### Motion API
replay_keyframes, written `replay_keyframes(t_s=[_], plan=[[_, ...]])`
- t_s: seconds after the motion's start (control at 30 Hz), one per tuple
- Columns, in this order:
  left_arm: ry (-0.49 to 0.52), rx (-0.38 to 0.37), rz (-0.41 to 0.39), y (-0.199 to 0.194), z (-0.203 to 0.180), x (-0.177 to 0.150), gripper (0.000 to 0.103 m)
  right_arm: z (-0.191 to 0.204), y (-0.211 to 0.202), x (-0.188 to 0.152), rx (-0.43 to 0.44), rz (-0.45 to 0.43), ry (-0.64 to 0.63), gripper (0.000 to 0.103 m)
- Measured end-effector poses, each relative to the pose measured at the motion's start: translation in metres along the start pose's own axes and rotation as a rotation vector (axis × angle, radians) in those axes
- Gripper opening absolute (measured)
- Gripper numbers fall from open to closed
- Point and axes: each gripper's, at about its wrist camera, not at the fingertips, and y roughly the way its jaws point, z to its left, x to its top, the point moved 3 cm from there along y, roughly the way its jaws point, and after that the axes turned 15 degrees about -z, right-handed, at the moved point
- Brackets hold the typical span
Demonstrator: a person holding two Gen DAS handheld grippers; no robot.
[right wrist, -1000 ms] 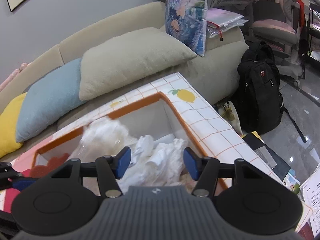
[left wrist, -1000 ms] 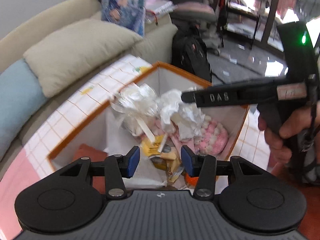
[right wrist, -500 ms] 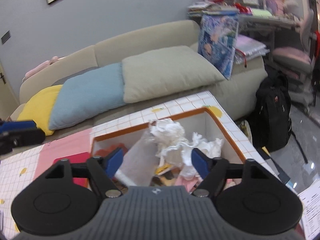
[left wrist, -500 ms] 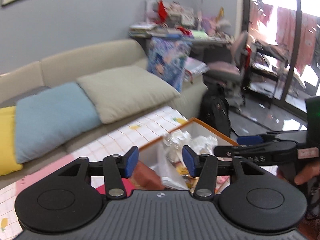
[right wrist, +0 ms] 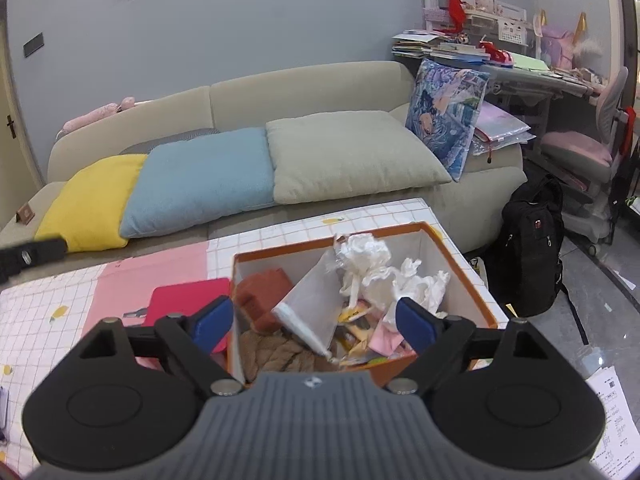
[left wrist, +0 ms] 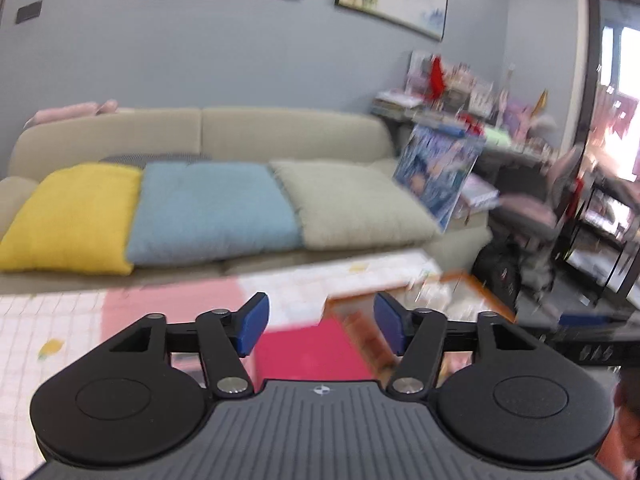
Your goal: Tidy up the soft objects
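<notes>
Both hand-held grippers rose — jaws widening, empty; orange-rimmed box (right wrist: 460, 248) brims with crumpled softs.

Your right wrist view: box (right wrist: 472, 280) on table (right wrist: 48, 312) at 6 o'clock, crumpled bags (right wrist: 362, 254) and knit pieces (right wrist: 262, 284) inside. Flat mat (right wrist: 180, 296) at box's 9 o'clock. Sofa (right wrist: 304, 80) behind at 12, three cushions (right wrist: 200, 176) along seat. Backpack (right wrist: 532, 252) on floor at 3 o'clock.
</notes>
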Motion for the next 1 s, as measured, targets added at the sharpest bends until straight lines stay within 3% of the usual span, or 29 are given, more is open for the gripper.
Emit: replay_keyframes(t_s=[0.1,0.17,0.3,0.47,0.63,1.0], plan=[[0.07,0.045,0.067,-0.006,0.002,-0.019,0.086,0.015,-0.009,-0.01,0.002,0.02,-0.015,0.089],[0.124,0.09,0.085,-0.011,0.003,-0.031,0.087,0.026,-0.014,-0.018,0.009,0.036,-0.023,0.092],[0.095,0.118,0.132,-0.023,0.012,-0.048,0.089,0.049,-0.018,-0.036,0.014,0.048,-0.072,0.096],[0.098,0.209,0.173,-0.026,0.021,-0.061,0.089,0.064,-0.012,-0.055,0.018,0.104,-0.086,0.096],[-0.011,0.235,0.247,-0.028,0.034,-0.077,0.089,0.071,-0.014,-0.064,-0.001,0.081,-0.119,0.096],[0.025,0.226,0.287,-0.028,0.028,-0.086,0.089,0.063,-0.002,-0.076,-0.018,0.115,-0.086,0.096]])
